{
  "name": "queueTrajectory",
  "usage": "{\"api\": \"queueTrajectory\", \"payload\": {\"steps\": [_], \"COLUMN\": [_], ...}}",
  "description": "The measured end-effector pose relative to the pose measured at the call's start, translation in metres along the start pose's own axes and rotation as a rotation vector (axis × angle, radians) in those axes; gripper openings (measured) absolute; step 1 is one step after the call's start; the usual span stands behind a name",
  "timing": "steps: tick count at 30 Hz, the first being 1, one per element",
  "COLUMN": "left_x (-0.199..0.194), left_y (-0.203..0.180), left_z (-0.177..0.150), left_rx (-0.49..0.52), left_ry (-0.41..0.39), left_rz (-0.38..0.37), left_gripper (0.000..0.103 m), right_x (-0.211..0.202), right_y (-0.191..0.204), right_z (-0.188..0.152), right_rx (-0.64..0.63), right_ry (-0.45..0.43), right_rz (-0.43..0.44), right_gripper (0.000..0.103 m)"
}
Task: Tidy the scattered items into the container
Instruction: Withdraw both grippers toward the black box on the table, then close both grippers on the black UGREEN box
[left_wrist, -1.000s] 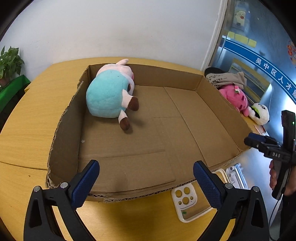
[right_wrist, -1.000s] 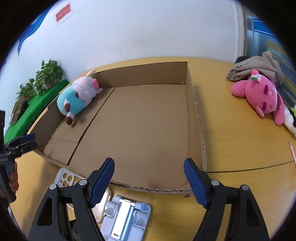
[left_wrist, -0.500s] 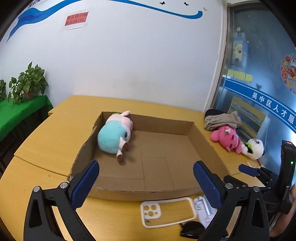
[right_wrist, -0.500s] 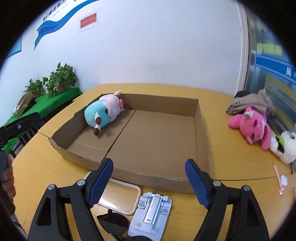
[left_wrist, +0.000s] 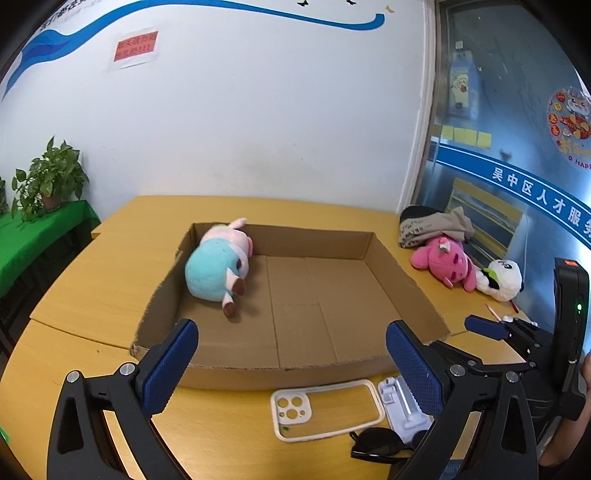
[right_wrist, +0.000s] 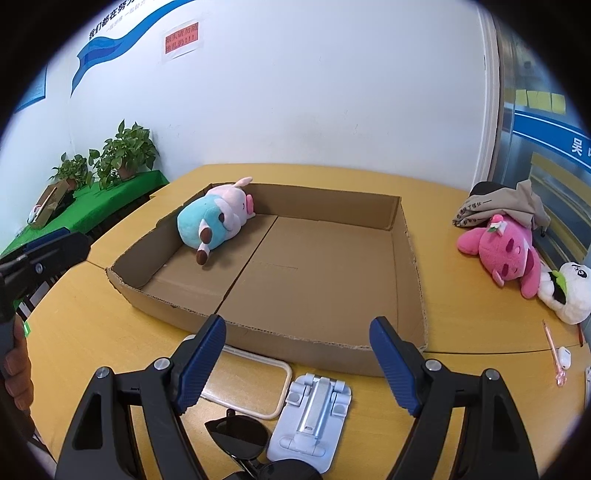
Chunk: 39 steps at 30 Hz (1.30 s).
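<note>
Both grippers have pulled up and back from the box (left_wrist: 391, 258); left gripper (left_wrist: 291, 362) and right gripper (right_wrist: 297, 360) hang spread wide, grasping nothing. One plush (right_wrist: 212, 219) lies in the box's far-left corner; phone case (left_wrist: 325, 410), stand (right_wrist: 312, 417) and sunglasses (right_wrist: 240, 435) sit on the counter (right_wrist: 461, 295) before it.

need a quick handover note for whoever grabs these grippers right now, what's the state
Left gripper: open, empty.
Right gripper: open, empty.
Done: blue and pink plush lies in the far left corner of the cardboard box.
Left on the table: phone case, phone stand and sunglasses in front of the box; pink plush, panda plush, beige cloth and pink pen to its right.
</note>
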<state>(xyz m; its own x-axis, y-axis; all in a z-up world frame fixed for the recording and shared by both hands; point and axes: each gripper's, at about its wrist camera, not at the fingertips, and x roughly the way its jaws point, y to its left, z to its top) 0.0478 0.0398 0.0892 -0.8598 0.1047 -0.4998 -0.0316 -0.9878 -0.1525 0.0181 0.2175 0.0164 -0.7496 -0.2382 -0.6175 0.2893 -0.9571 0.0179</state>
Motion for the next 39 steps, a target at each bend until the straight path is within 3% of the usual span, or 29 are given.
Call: {"api": "queueTrajectory", "payload": {"steps": [16, 23, 30, 35, 39], "left_x": [-0.007, -0.004, 0.014, 0.034, 0.051], "left_y": [-0.003, -0.011, -0.031, -0.052, -0.058], "left_z": [-0.017, -0.060, -0.117, -0.145, -0.164], "left_rx": [-0.009, 0.016, -0.010, -0.058, -0.095], "left_ry": [0.049, 0.206, 0.447, 0.564, 0.654], "left_rz": [-0.070, -0.296, -0.543, -0.667, -0.686], "left_gripper": [0.103, 0.103, 0.103, 0.103, 0.093], "right_x": [-0.012, -0.024, -0.047, -0.041, -0.032], "right_y": [-0.002, -0.022, -0.029, -0.016, -0.006], "right_z": [-0.023, -0.087, -0.156, -0.176, -0.175], "right_rx": [0.004, 0.060, 0.129, 0.165, 0.182], "right_ry": [0.036, 0.158, 0.306, 0.387, 0.390], "right_rz": [0.038, 0.120, 0.290, 0.389, 0.435], "right_gripper": [0.080, 0.080, 0.080, 0.078, 0.078]}}
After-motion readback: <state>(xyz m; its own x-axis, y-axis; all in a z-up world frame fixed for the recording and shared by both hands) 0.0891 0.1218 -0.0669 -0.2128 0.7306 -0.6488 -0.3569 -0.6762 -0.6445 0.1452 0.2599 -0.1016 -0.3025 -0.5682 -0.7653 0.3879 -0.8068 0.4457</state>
